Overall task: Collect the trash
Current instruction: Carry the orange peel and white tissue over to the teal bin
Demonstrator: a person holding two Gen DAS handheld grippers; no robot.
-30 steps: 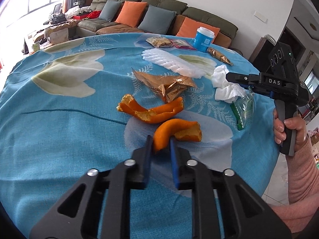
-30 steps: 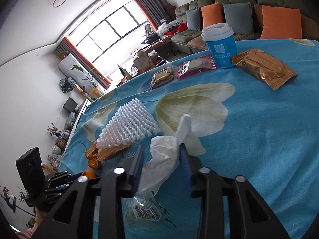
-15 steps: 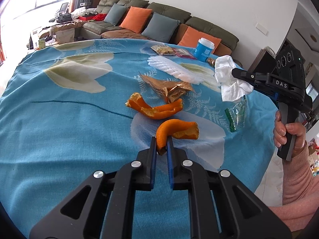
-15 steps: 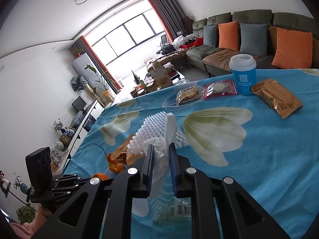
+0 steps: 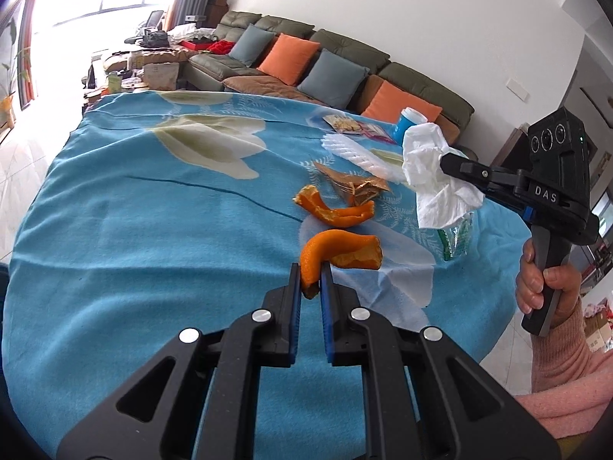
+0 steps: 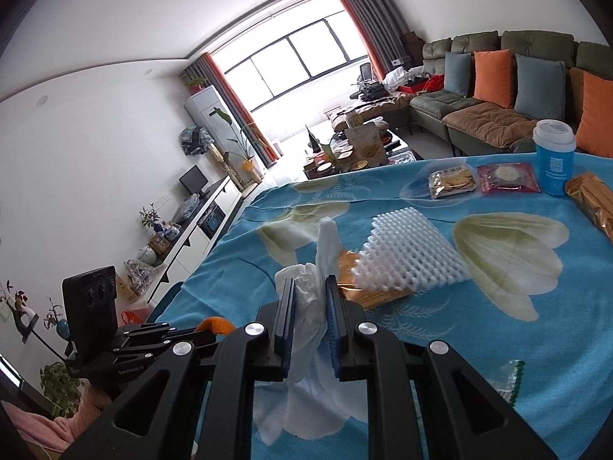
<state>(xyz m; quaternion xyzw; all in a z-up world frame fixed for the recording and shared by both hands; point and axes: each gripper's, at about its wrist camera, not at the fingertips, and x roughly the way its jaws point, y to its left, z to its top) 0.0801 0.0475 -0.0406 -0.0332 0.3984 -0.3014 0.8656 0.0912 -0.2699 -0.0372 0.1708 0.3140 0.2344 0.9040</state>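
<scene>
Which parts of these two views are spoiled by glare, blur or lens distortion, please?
Left wrist view: the window at upper left is blown out, the sofa bends with the fisheye, and the orange peel is sharp. Right wrist view: the window is overexposed, walls curve, and the white tissue is crisp.

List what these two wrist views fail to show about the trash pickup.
- Trash bin: in neither view.
- Clear wrapper: left wrist view, partly behind the white tissue; cut by the gripper in the right view.
- Blue cup label: too small to read.
- Gold wrapper: cut off at the right edge.
</scene>
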